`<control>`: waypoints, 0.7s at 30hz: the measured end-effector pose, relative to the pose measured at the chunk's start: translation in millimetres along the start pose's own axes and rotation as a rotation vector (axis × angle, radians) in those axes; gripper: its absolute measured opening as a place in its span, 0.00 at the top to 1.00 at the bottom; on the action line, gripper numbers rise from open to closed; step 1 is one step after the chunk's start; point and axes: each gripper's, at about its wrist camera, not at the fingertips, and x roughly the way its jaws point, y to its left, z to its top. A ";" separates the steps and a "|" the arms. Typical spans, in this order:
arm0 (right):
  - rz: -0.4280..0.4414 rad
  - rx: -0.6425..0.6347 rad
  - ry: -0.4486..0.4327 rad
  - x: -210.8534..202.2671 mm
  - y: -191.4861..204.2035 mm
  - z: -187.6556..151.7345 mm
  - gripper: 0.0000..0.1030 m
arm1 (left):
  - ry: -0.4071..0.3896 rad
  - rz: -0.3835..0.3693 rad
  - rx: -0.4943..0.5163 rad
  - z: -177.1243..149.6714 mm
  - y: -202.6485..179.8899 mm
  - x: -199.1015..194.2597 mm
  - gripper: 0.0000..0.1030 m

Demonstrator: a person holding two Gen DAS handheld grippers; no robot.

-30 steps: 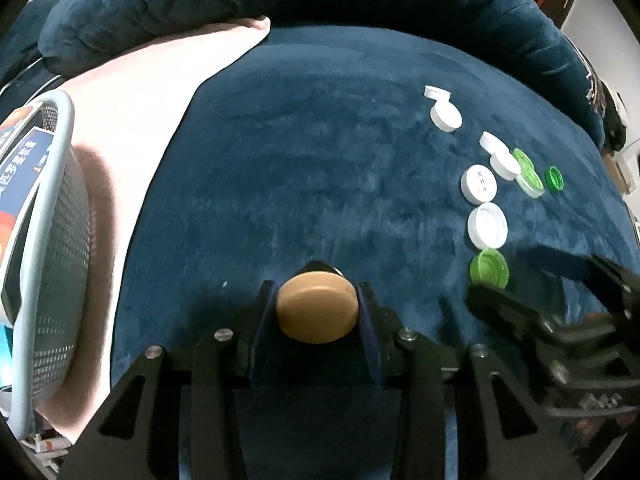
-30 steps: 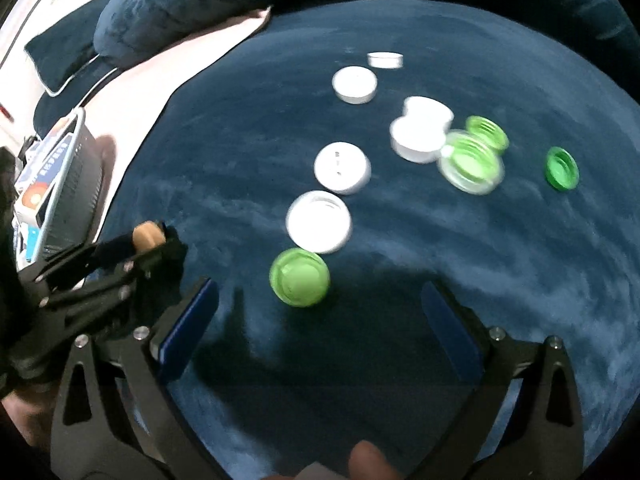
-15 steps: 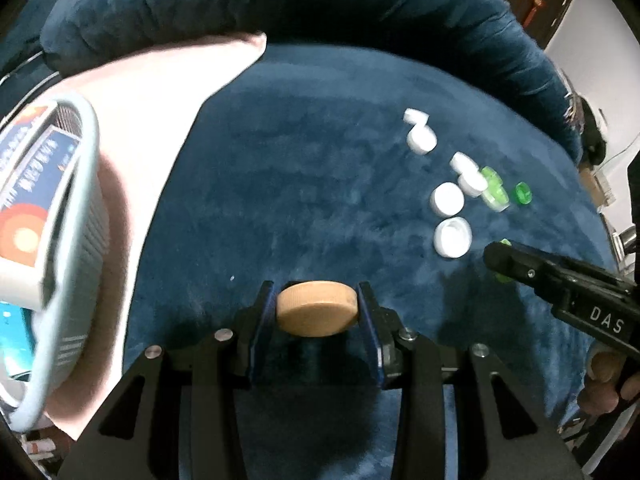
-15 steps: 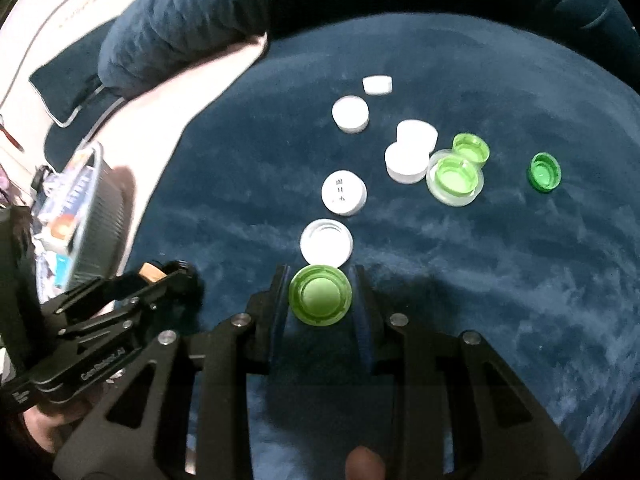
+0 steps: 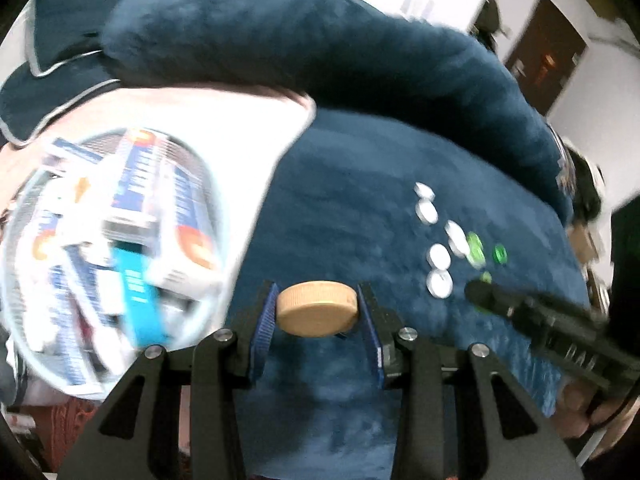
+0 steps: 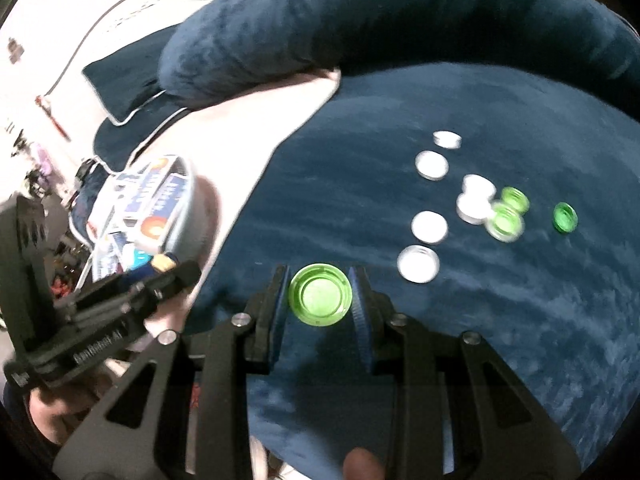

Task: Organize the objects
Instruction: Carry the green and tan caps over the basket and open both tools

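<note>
My left gripper (image 5: 317, 314) is shut on a tan round cap (image 5: 317, 309), held above the dark blue blanket (image 5: 352, 208). In the right wrist view my right gripper (image 6: 320, 300) is shut on a bright green cap (image 6: 320, 299), hollow side up, also lifted off the blanket. Several white caps (image 6: 429, 227) and green caps (image 6: 505, 221) lie scattered on the blanket to the right. The left gripper with its tan cap (image 6: 164, 263) shows at the left of the right wrist view. The right gripper (image 5: 480, 294) shows at the right of the left wrist view.
A pale round basket (image 5: 218, 216) full of blue and white boxes stands at the left on a pink sheet (image 5: 224, 136). A thick blue rolled cushion (image 5: 320, 48) runs along the back. A hand (image 6: 52, 416) grips the left tool.
The right gripper closed on the green cap and lifted it. Both grippers rose and swung left, bringing the basket further into the left wrist view.
</note>
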 end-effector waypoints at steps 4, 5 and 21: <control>0.062 -0.030 0.005 10.2 37.5 7.4 0.70 | -0.059 0.040 -0.095 15.1 39.0 -29.0 0.60; 0.079 -0.039 0.007 13.2 47.7 9.9 0.70 | -0.076 0.053 -0.126 18.6 51.2 -37.5 0.60; 0.316 -0.064 0.092 62.1 177.1 27.6 0.69 | -0.040 0.158 -0.411 4.8 164.9 -68.4 0.60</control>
